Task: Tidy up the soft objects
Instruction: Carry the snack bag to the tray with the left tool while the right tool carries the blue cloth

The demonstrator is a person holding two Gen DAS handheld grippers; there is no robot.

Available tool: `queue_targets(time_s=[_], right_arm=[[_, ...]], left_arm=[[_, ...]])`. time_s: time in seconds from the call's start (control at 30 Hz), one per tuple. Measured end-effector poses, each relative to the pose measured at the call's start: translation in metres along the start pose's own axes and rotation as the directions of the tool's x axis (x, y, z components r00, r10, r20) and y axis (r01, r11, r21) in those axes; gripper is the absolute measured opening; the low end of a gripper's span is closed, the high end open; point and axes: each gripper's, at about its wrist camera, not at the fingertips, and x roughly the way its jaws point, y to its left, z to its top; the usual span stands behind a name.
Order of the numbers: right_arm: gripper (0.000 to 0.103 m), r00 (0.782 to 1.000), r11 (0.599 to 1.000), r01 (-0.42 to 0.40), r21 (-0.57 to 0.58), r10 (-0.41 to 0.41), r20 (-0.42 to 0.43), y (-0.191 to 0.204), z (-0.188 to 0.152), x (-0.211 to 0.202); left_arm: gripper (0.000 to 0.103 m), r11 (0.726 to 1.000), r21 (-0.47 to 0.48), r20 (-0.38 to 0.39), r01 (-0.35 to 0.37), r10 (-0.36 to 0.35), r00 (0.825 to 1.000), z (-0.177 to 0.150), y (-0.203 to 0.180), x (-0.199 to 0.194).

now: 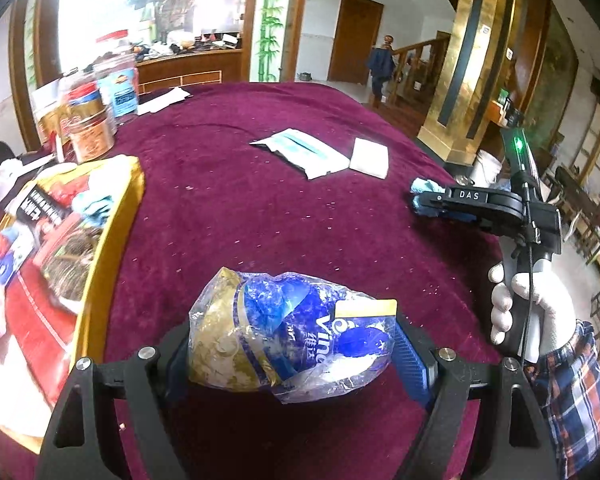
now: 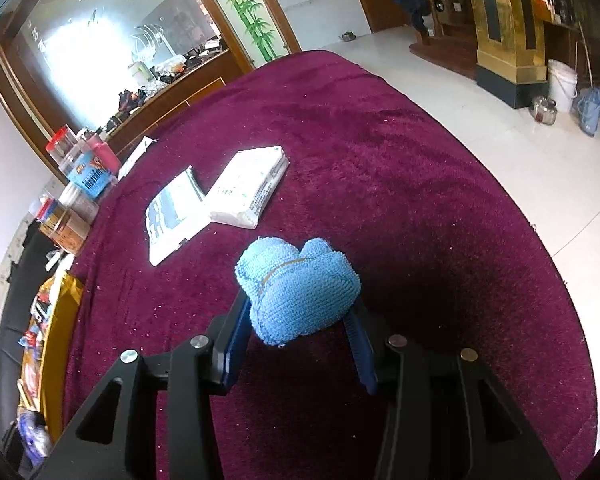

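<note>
Left tongs (image 1: 292, 356) clamped on a crumpled blue-and-gold tissue pack (image 1: 288, 332), just above the maroon surface (image 1: 260, 208). Right tongs (image 2: 296, 320) pinching a folded blue towel (image 2: 298, 288) over the same surface. Beyond, two flat white packets (image 2: 216, 204) lying side by side.

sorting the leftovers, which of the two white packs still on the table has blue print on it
The flat white pack, the one lying nearer the jars. The thicker white pack beside it is almost plain white.
</note>
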Motion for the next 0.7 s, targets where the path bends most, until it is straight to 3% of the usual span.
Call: queue_targets(time_s=[0.3,0.53,0.7], right_arm=[[0.044,0.998,0.997,0.065,-0.039,-0.065,0.001,0.009,-0.001,0.004],[0.044,0.986,0.98,0.165,-0.11,-0.168,-0.018,0.024,-0.002,0.005],[0.042,0.988,0.982,0.149,-0.112,-0.152,-0.018,0.029,-0.011,-0.011]], left_arm=[[0.086,0.998,-0.059,0.038,0.004,-0.002,0.999,-0.017,0.032,-0.031],[0.086,0.996,-0.09,0.064,0.001,0.004,0.998,-0.032,0.048,-0.054],[0.086,0.995,-0.099,0.082,0.001,0.007,0.997,-0.041,0.056,-0.068]])
